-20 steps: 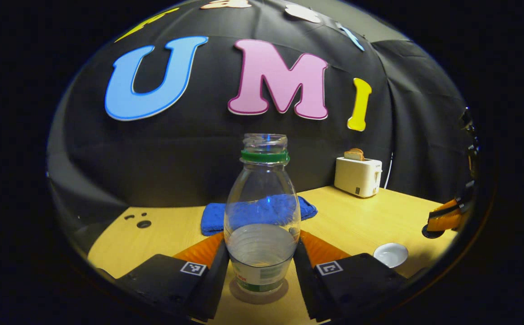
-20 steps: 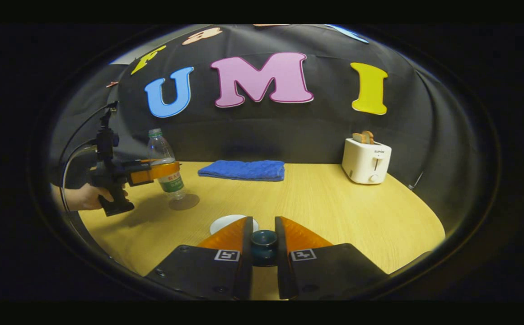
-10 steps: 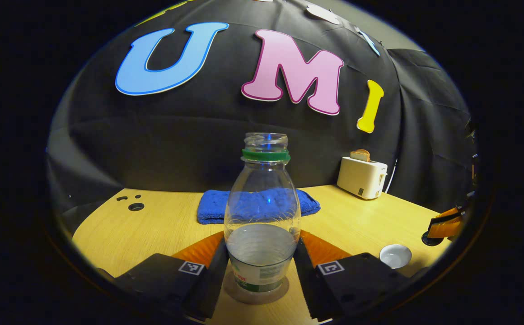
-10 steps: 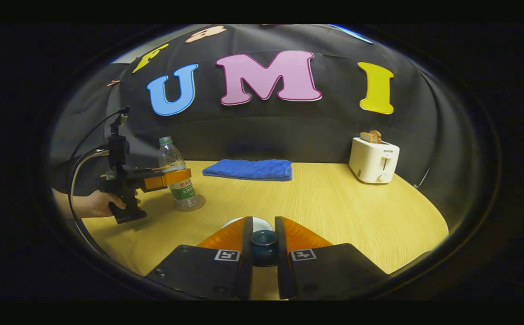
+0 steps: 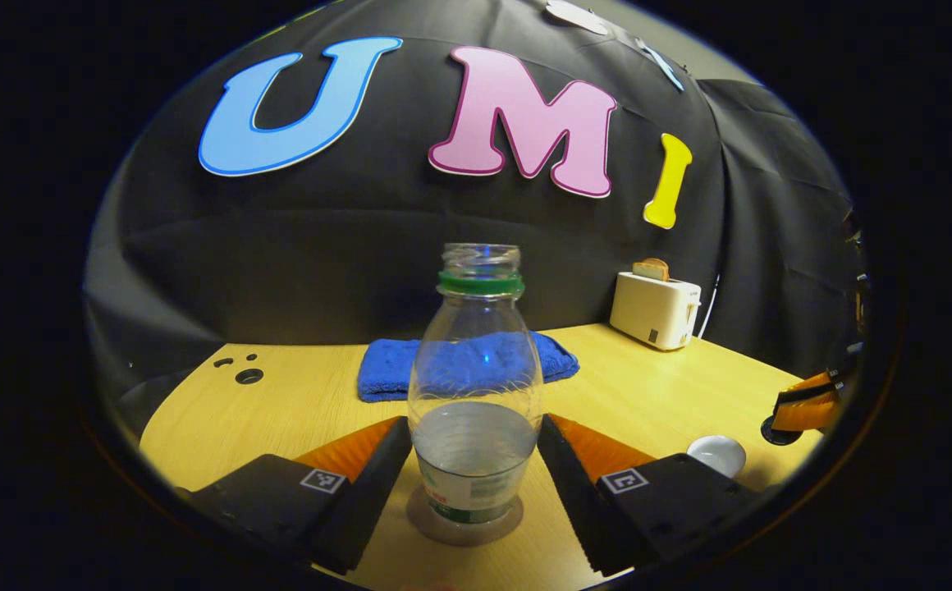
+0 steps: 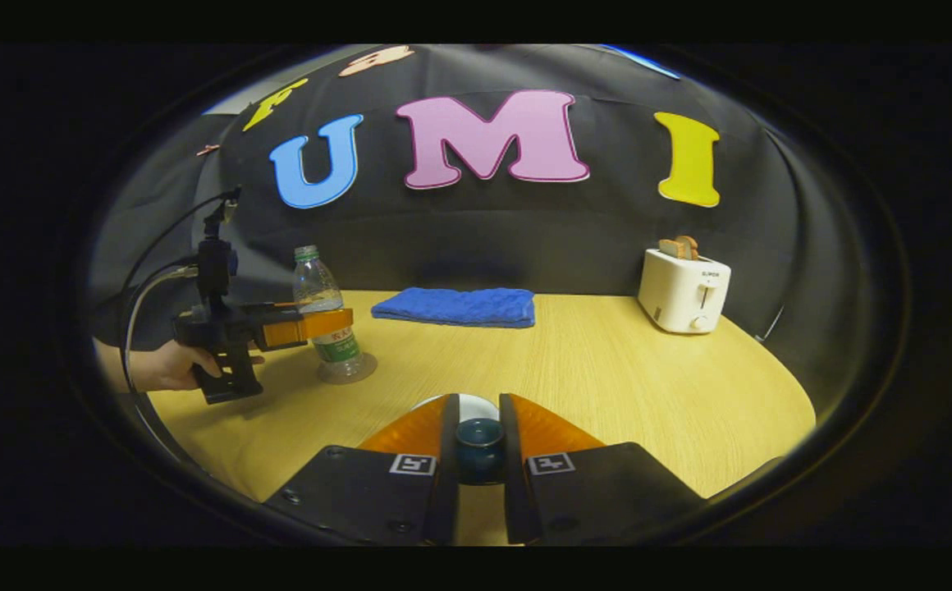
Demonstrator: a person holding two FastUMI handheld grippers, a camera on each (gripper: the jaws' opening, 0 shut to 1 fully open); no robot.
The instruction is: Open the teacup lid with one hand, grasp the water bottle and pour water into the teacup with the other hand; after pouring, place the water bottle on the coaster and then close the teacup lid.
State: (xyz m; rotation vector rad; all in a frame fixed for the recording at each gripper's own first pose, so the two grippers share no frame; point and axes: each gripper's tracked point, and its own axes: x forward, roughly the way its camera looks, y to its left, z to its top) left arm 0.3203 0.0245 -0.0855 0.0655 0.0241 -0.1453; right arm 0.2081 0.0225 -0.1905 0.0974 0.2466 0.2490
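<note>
In the left gripper view, the bottle (image 5: 476, 386) stands upright on the coaster (image 5: 465, 525), capless, with water filling about its lower 1/3 and a green ring at its neck. The left gripper (image 5: 473, 460) has its 2 fingers spread to either side of the bottle, with a thin gap showing on each side, so the jaws are open and not pressing it. Behind the bottle a blue towel (image 5: 459, 365) lies on the table (image 5: 304, 402), and a white toaster (image 5: 655, 310) holding a slice of bread stands at the far right. Low on the right, the white cup (image 5: 716, 453) sits uncovered on the table, with the right gripper's finger just beside and above it near the edge. In the right gripper view, the right gripper (image 6: 478, 443) is closed on the knob of the dark lid (image 6: 479, 447), both fingers against it, held above the cup (image 6: 464, 404). Far to the left, a hand (image 6: 166, 365) holds the left gripper (image 6: 312, 325) around the bottle (image 6: 324, 316) on the coaster (image 6: 347, 371).
</note>
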